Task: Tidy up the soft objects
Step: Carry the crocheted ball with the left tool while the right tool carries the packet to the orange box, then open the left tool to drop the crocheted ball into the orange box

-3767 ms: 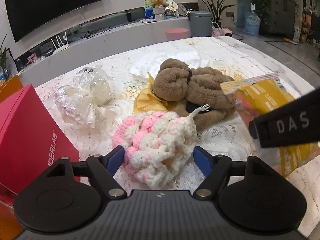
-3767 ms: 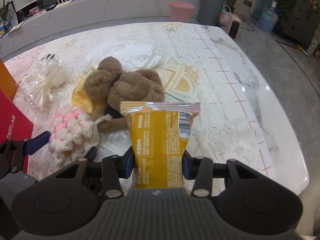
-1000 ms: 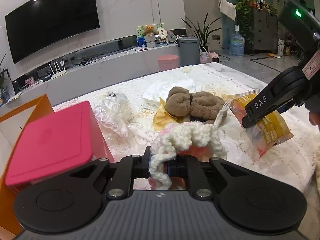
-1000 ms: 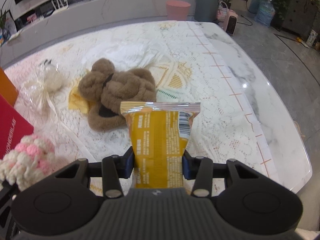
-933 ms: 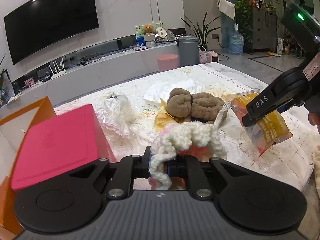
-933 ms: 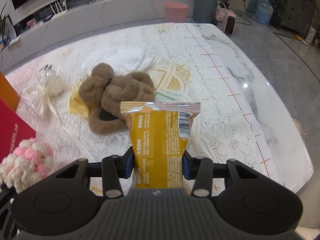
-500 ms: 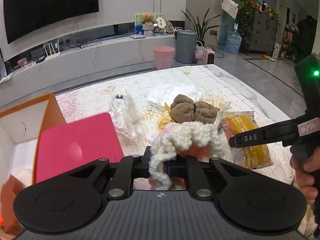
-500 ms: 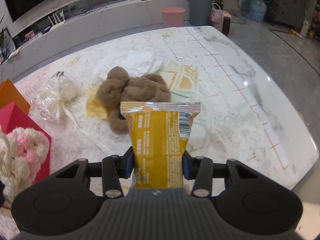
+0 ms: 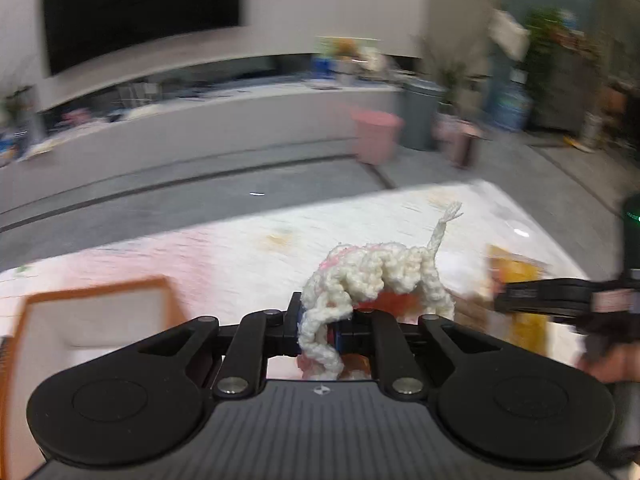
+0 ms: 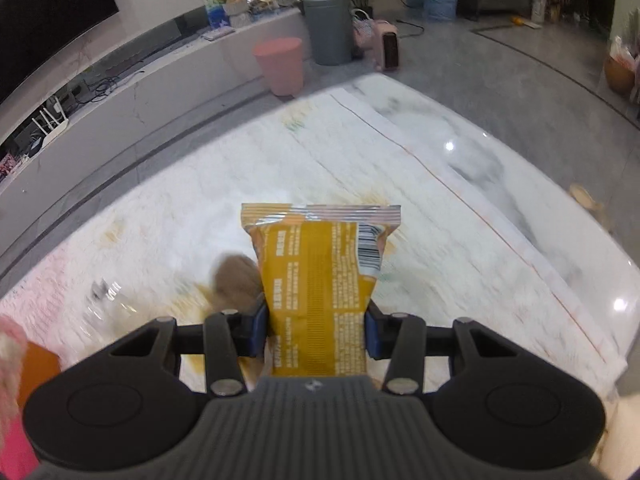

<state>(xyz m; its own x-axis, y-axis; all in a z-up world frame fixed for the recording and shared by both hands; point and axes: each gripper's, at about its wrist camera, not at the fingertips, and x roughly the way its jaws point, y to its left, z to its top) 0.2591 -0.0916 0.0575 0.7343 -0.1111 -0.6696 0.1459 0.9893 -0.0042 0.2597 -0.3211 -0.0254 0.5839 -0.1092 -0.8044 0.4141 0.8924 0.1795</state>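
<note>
Two grippers showed at the near edge of their own views, each clamped on something soft. The left gripper (image 9: 320,330) had its jaws nearly together, pinching the crocheted pouch (image 9: 376,280), a lumpy cream-and-pink knit whose cord stuck up at the right; its lower part was hidden behind the jaws. The right gripper (image 10: 316,334) squeezed the snack packet (image 10: 320,280) by its sides, a yellow crinkly foil bag with a crimped top seal and a barcode, upright between the blue pads (image 10: 259,330). Motion blur smeared much of both views. At the near left of the left wrist view an orange-rimmed box (image 9: 92,320) lay open, its pale inside visible and its left side cut off. Just behind the packet, a brown plush toy (image 10: 234,282) was mostly hidden, only a rounded fuzzy lobe showing. Left of it, a clear crinkled wrapper (image 10: 104,300) was too blurred to read. All rested on a white lace-patterned tablecloth (image 10: 360,160) over a table. Farther off stood a pink bin (image 10: 280,66) and a grey bin (image 10: 328,28) on the floor.
</note>
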